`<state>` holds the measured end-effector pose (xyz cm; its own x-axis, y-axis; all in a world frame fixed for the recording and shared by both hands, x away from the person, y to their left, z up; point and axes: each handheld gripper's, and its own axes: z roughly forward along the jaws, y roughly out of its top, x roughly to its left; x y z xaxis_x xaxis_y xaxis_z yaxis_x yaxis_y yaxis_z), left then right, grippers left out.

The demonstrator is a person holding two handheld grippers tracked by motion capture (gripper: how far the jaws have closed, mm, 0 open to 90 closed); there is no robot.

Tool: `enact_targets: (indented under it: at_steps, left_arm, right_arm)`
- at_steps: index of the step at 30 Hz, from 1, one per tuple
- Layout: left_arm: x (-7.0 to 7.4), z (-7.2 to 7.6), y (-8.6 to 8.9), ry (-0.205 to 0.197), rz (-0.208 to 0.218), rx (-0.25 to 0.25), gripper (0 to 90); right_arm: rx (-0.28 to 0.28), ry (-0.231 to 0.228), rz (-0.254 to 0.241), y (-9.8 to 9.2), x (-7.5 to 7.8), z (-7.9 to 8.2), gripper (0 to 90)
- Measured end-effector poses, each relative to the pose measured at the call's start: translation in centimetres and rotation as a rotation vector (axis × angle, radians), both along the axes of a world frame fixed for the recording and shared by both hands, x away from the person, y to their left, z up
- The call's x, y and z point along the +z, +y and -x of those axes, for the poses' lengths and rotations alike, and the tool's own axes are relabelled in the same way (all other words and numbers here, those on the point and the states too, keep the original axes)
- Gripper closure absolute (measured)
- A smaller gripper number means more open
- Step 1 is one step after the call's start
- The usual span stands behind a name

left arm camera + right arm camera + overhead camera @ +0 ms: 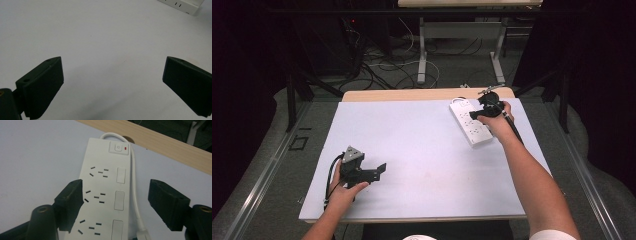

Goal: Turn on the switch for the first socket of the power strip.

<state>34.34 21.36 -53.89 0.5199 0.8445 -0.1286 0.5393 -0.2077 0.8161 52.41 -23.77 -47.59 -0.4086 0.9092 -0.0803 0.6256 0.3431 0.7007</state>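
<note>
A white power strip (469, 122) with several sockets lies at the far right of the table. In the right gripper view the power strip (105, 195) shows its switch (119, 147) with a red light and its white cable (135, 195) along one side. My right gripper (477, 114) hovers over the strip; its jaws (116, 186) straddle it and stand open, pads off its sides. My left gripper (379, 170) rests near the front left of the table, open (112, 70) with nothing between its fingers. One end of the power strip (183, 5) shows far off.
A white sheet (422, 150) covers the table, with a wooden strip (412, 94) bare along the far edge. Beyond the table are desk legs (422, 55) and loose cables (382, 65) on the floor. A hand and forearm (532, 175) reach in from the bottom right.
</note>
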Motion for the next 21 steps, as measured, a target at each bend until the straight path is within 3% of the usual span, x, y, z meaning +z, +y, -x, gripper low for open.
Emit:
enact_targets:
  at_steps: [9,21]
  left_arm:
    - [-0.1,-0.1,0.0,-0.005,0.008,0.008,3.6]
    - [-0.1,-0.1,0.1,0.009,0.010,0.008,3.8]
  right_arm:
    - [0.001,0.018,0.000,0.0,-0.8,-0.6,42.2]
    - [-0.011,-0.067,-0.017,0.8,-1.7,-1.5,52.3]
